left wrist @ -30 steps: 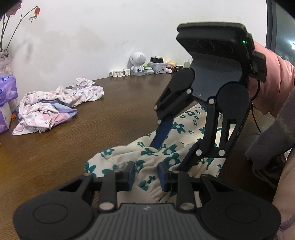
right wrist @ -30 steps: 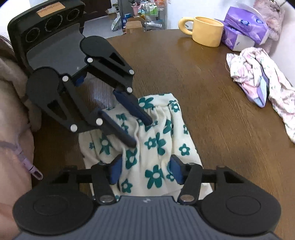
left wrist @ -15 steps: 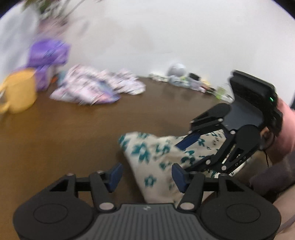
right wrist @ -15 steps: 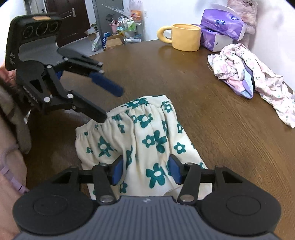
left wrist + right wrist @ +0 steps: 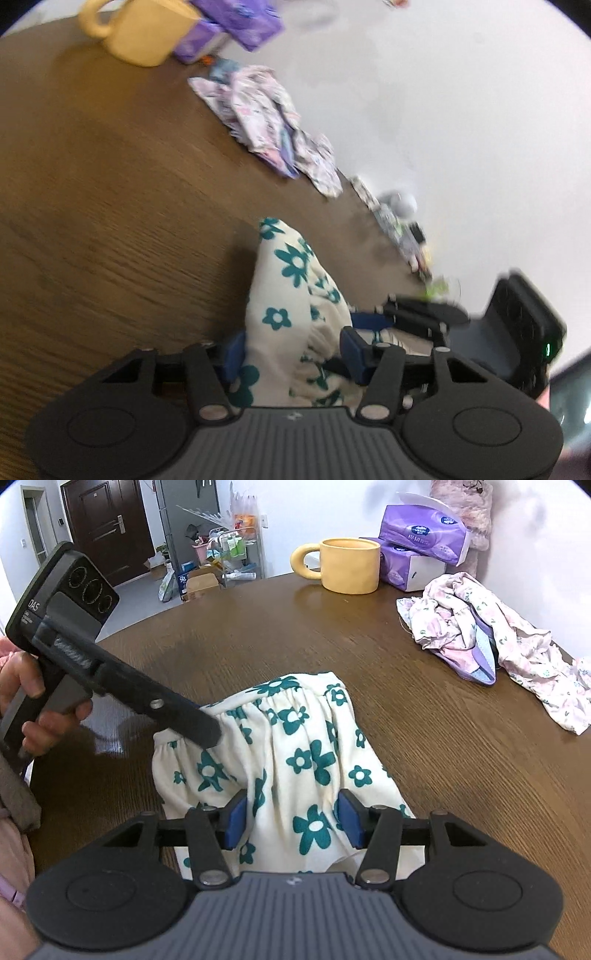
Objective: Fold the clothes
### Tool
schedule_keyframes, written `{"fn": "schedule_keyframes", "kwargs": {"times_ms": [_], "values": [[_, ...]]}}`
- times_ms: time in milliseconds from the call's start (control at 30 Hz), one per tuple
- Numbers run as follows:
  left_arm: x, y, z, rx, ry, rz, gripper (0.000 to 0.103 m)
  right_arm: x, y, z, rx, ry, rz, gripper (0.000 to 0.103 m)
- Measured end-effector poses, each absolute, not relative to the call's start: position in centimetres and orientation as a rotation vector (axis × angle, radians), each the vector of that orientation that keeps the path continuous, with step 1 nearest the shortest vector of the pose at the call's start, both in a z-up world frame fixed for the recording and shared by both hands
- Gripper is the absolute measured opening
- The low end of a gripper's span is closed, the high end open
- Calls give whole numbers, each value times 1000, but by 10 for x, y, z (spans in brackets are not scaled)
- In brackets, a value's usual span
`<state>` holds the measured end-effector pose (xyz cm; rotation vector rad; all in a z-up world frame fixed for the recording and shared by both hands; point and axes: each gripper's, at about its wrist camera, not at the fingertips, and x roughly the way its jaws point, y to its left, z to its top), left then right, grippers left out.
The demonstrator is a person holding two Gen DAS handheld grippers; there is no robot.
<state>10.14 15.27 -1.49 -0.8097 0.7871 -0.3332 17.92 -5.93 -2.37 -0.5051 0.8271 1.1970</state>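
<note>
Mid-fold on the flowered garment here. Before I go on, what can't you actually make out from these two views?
- Near hem of the flowered garment: right wrist view, hidden under the right hand-held gripper.
- Left hand-held gripper tips: right wrist view, seen edge-on, so contact with the waistband is unclear.
- Small items along the wall: left wrist view, motion-blurred.
- Crumpled pink clothes: garment type unreadable.

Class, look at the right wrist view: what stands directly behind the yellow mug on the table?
Behind the yellow mug stand stacked purple tissue packs against the wall. The mug covers their lower left part.
</note>
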Motion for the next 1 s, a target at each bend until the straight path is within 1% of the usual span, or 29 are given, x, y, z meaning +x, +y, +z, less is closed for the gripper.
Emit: {"fn": "schedule_keyframes", "kwargs": {"times_ms": [67, 167, 200, 300, 500, 733, 767, 867, 967, 1000], "values": [[102, 155, -20, -865, 769, -300, 36, 179, -60, -24, -503, 825, 1195, 51], [102, 155, -25, -920, 742, -259, 33, 179, -60, -25, -494, 819, 1192, 51], [102, 153, -24, -913, 731, -258, 28, 179, -60, -26, -492, 816, 1189, 51], [105, 148, -12, -826, 692, -265, 22, 177, -60, -25, -489, 797, 1172, 51], [112, 125, 16, -603, 633, -272, 21, 170, -67, -13, -499, 747, 1147, 51], [111, 107, 39, -435, 601, -266, 21, 160, -82, -9, -527, 727, 1138, 51], [110, 105, 41, -412, 599, -267, 21, 160, -82, -11, -531, 726, 1133, 51], [108, 99, 45, -381, 598, -270, 21, 164, -79, -18, -534, 733, 1115, 38], [107, 93, 49, -351, 596, -273, 21, 167, -83, -19, -507, 737, 1123, 40], [106, 92, 51, -341, 596, -274, 21, 167, -87, -16, -496, 734, 1124, 47]]}}
